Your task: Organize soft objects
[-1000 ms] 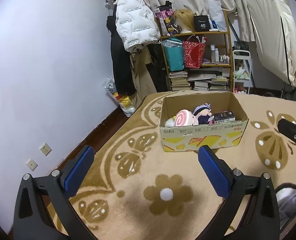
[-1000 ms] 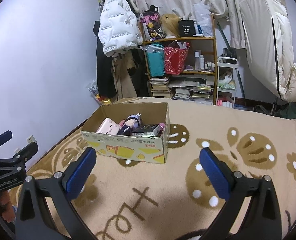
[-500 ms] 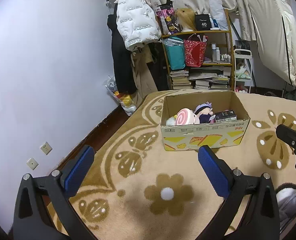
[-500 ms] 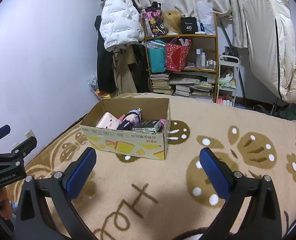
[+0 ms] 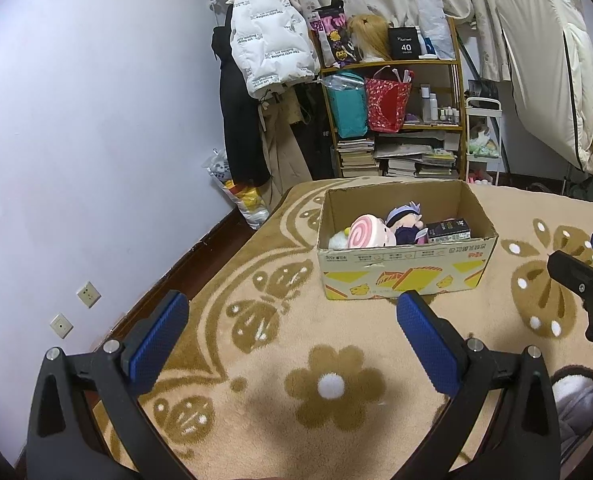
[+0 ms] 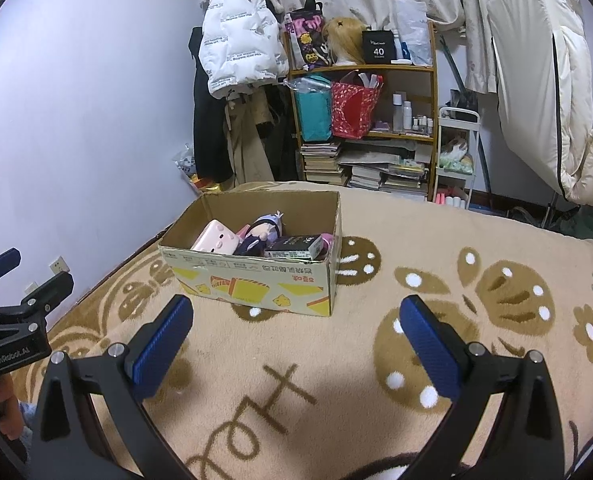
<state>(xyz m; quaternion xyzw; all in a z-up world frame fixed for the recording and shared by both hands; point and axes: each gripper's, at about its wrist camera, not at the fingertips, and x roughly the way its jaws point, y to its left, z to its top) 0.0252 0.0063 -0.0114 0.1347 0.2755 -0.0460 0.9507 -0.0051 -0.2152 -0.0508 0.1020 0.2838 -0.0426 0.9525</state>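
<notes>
My left gripper [image 5: 292, 328] is spread wide and holds nothing, and my right gripper [image 6: 296, 332] is the same, wide apart and empty; both hang above the patterned blanket [image 5: 336, 420], so I think neither is busy with a grasp now. Ahead of both grippers, a little up the blanket, stands the cardboard box [image 5: 404, 276] with its top open, I suppose so that soft things can be dropped in from above. Inside it lie a pink swirl plush [image 5: 366, 234], a small doll with dark clothes [image 5: 406, 222] and a dark little carton [image 5: 448, 230], close together. From the right gripper the box is ahead and to the left. No loose soft toy shows near my grippers.
</notes>
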